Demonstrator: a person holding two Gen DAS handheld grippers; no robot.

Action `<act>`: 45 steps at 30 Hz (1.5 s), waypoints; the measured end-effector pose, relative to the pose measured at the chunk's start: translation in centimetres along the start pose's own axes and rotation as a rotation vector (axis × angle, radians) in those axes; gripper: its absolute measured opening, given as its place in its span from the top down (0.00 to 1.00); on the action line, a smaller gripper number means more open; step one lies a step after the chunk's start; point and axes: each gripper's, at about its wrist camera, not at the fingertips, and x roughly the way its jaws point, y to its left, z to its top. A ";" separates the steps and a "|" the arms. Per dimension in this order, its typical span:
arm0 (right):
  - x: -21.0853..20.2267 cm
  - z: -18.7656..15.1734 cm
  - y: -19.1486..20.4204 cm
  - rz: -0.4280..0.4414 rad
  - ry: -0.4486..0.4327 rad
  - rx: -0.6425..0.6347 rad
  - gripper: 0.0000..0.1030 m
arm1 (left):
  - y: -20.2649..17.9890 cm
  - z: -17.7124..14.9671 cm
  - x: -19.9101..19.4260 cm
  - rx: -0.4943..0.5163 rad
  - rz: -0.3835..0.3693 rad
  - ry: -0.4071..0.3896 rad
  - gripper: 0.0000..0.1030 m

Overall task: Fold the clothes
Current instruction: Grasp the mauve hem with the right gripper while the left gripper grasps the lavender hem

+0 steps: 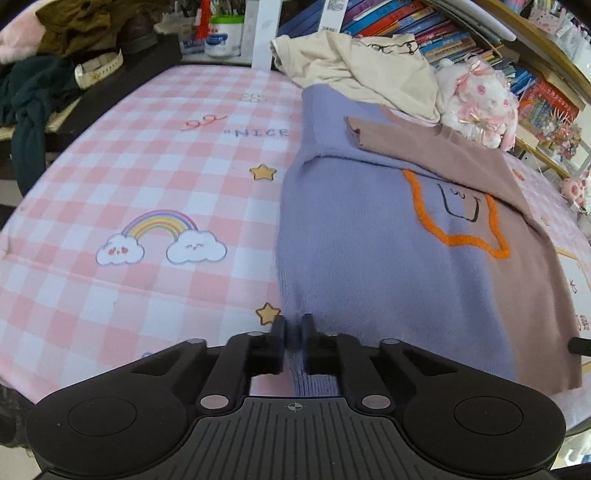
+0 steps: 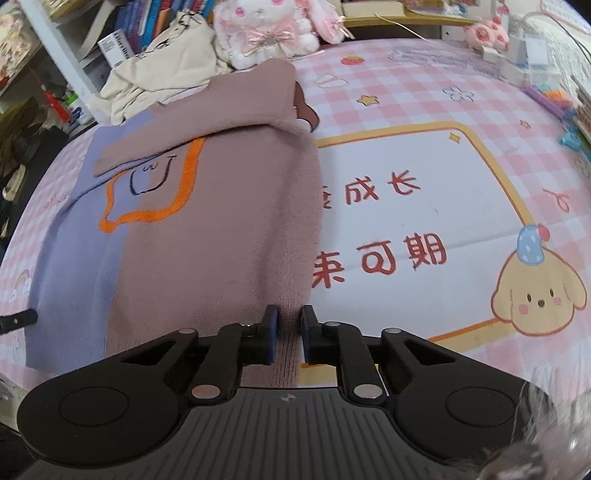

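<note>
A two-tone sweater [image 1: 369, 266], lavender on one half and dusty pink on the other [image 2: 207, 236], lies flat on the pink checked table cover [image 1: 147, 155], both sleeves folded across its chest over an orange star outline [image 1: 454, 221]. My left gripper [image 1: 292, 328] is shut on the lavender hem corner nearest me. My right gripper [image 2: 288, 321] is shut on the pink hem corner at the near edge. The tip of the right gripper [image 1: 578, 345] shows at the far right of the left wrist view, and the tip of the left gripper [image 2: 18, 319] at the far left of the right wrist view.
A cream garment [image 1: 354, 70] is heaped beyond the sweater, beside a white plush rabbit [image 2: 266, 29]. Bookshelves [image 1: 443, 33] line the back. Dark clothes [image 1: 33, 96] pile off the table's left edge. Small toys and pens [image 2: 546, 92] sit at the far right.
</note>
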 end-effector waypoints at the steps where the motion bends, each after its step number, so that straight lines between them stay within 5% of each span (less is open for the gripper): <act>1: -0.4 0.1 0.3 0.023 -0.012 -0.009 0.89 | -0.3 0.1 -0.4 0.012 -0.008 -0.019 0.96; 4: -1.1 0.5 0.9 0.109 -0.022 -0.026 0.89 | -1.4 0.6 -1.5 0.059 -0.057 -0.055 0.95; 8: -0.3 0.7 0.6 0.146 0.019 0.007 0.87 | -0.6 0.6 -0.5 0.013 -0.085 0.003 0.89; 15: 1.1 0.9 -0.5 0.206 0.087 0.095 0.63 | 2.0 0.1 0.4 -0.138 -0.208 0.092 0.68; 23: 4.1 5.3 -4.5 0.245 0.012 0.293 0.60 | 2.6 0.4 1.3 -0.201 -0.238 0.098 0.65; 31: 5.5 6.8 -5.3 0.322 0.122 0.309 0.77 | 2.7 0.7 1.5 -0.211 -0.241 0.092 0.65; 37: 2.9 2.5 -5.0 0.352 0.223 0.283 0.84 | 3.2 0.7 1.6 -0.230 -0.266 0.103 0.65; 45: 1.1 -0.4 -5.2 0.329 0.213 0.340 0.89 | 3.6 0.8 1.7 -0.234 -0.305 0.135 0.64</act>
